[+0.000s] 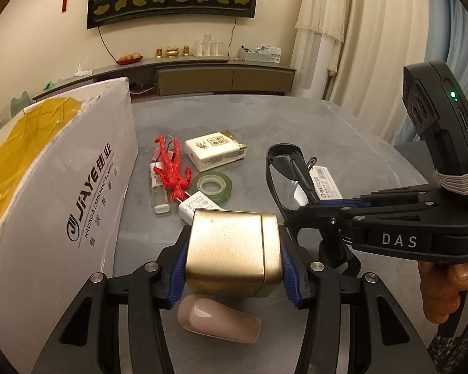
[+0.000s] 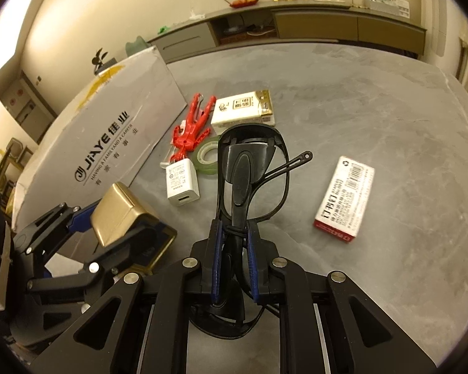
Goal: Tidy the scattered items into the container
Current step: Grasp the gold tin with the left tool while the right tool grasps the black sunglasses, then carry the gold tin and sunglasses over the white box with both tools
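The left gripper point(image 1: 234, 265) has its jaws set fairly wide and clamped on a gold box point(image 1: 232, 252), a smooth, metallic-looking block with rounded corners and a seam near its right side; the blue ribbed pads point(image 1: 177, 275) press both flanks. The box is held above the table point(image 1: 343, 131). Below it lies a pale pink, glossy, tapered piece point(image 1: 218, 319).

The right gripper point(image 2: 234, 249) has its jaws drawn narrow and closed on folded black glasses point(image 2: 249, 171), gripped at the stacked arms, with the frame and lenses projecting forward over the table. One thin arm sticks out to the right.

The container is a grey cardboard box point(image 1: 78, 193) with printed lettering, a ragged top edge and yellow tape inside, standing at the left edge of the table. The gold box is just right of its wall.

Still on the grey, matte, stone-look surface: a red plastic figure point(image 1: 171, 168) lying over a clear lighter point(image 1: 159, 193), a white tissue pack point(image 1: 215, 151), a green tape roll point(image 1: 214, 187), a white charger block point(image 2: 182, 182), and a red-and-white staple carton point(image 2: 344, 199). The first five are clustered near the container; the carton lies well apart to the right.

The right and far portions of the table are open. A hand point(image 1: 446, 293) grips the right handle.
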`<state>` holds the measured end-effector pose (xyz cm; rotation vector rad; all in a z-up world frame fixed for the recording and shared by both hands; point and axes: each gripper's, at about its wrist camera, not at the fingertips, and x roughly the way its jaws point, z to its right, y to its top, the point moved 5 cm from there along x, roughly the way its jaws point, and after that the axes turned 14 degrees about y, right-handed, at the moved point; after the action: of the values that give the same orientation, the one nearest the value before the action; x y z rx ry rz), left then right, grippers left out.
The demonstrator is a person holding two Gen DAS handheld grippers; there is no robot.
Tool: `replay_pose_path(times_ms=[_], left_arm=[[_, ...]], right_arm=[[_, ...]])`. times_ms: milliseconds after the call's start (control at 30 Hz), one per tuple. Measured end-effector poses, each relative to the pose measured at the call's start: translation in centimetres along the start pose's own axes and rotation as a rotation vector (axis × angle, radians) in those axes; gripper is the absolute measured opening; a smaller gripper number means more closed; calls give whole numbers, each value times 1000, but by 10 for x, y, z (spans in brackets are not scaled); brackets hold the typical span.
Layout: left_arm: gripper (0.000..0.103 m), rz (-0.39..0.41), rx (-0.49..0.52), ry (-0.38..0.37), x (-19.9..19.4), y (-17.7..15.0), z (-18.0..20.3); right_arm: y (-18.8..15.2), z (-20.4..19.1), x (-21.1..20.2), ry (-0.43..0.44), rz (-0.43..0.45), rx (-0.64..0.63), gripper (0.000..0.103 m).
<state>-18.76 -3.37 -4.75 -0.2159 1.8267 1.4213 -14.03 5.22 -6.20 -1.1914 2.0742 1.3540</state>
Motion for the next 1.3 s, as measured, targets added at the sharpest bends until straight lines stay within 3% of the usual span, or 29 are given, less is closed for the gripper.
replay_pose_path(times_ms=[467, 800, 1000, 1300], left_arm=[[52, 63, -11, 0, -24, 10, -7], [52, 115, -38, 10, -52, 19, -22], [52, 148, -60, 11, -70, 26, -33], [52, 177, -136, 10, -94, 31, -69]], right_arm=[[-3, -19, -25, -109, 54, -113, 16], [2, -49, -34, -129, 103, -180, 16], [9, -69, -49, -159, 179, -234, 16], [23, -102, -54, -151, 237, -270, 16]])
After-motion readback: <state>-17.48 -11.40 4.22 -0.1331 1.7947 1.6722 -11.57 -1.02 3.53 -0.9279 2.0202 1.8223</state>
